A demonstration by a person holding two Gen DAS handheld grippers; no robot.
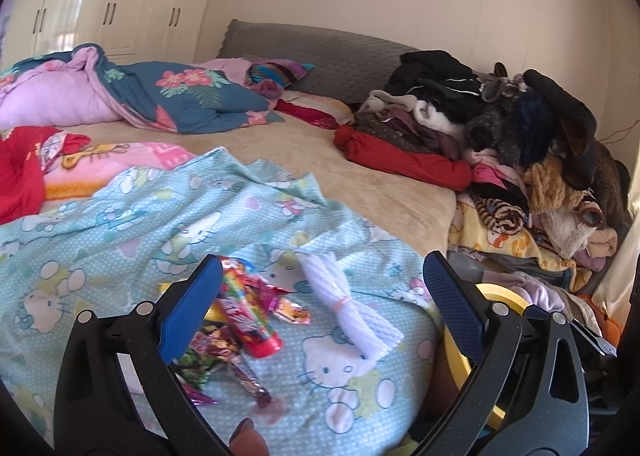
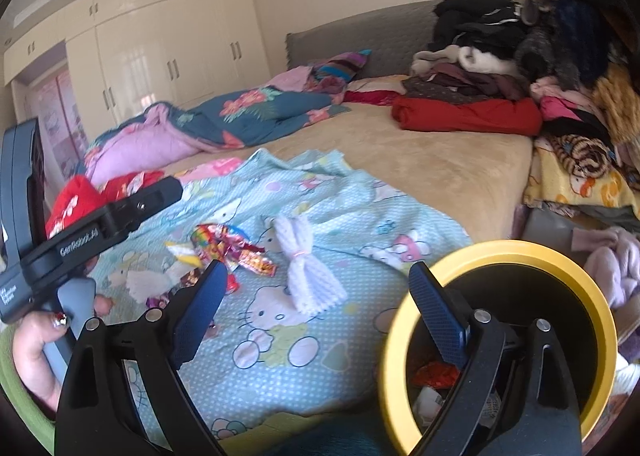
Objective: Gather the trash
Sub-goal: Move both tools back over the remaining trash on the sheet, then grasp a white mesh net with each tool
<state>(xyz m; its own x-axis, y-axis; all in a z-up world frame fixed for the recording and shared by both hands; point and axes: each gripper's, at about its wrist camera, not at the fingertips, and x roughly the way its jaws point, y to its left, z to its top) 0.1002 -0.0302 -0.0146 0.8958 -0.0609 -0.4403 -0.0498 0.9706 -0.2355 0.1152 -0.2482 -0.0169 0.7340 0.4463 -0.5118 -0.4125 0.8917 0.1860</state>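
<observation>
A heap of bright candy wrappers lies on a light-blue cartoon-cat sheet on the bed, together with a printed tube with a red cap. Beside them lies a white tied yarn bundle. My left gripper is open; its left finger overlaps the wrappers and nothing is between its pads. My right gripper is open and empty. Its right finger stands in front of the mouth of a yellow-rimmed black bin, which holds some trash.
A tall pile of clothes fills the bed's right side, and a flowered quilt lies at the back left. A hand grips the left gripper's handle at the left of the right wrist view. White wardrobes line the far wall.
</observation>
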